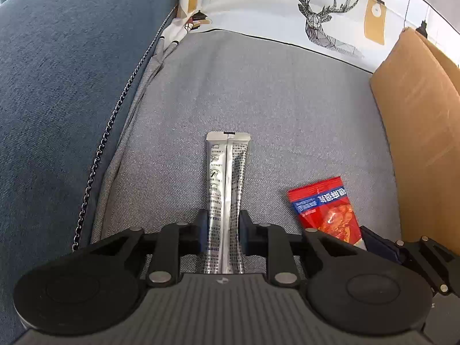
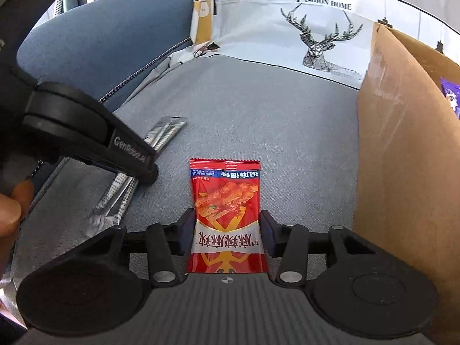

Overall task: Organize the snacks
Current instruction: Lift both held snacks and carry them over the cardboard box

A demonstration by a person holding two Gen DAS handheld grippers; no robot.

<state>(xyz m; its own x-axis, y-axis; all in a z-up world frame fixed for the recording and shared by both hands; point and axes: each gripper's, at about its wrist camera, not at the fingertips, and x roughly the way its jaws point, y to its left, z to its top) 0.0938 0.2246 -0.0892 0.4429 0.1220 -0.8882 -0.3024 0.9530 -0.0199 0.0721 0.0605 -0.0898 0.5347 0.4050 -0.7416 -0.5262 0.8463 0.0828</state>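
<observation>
A long silver stick packet (image 1: pixel 227 172) lies on the grey seat cushion (image 1: pixel 258 86). My left gripper (image 1: pixel 224 230) points down at it and is shut on its near half, a pad pressing each long edge. Beside it on the right lies a red snack packet (image 1: pixel 325 207). In the right wrist view that red packet (image 2: pixel 227 201) sits between the pads of my right gripper (image 2: pixel 227 235), which is shut on its lower half. The same view shows the left gripper (image 2: pixel 138 164) over the silver packet (image 2: pixel 166 132).
An open cardboard box (image 2: pixel 402 172) stands against the right side of the seat, with a purple packet (image 2: pixel 451 95) inside. A blue armrest (image 1: pixel 57 86) rises on the left. A deer-print cushion (image 1: pixel 316 14) lines the back. A person's fingers (image 2: pixel 11 207) hold the left gripper.
</observation>
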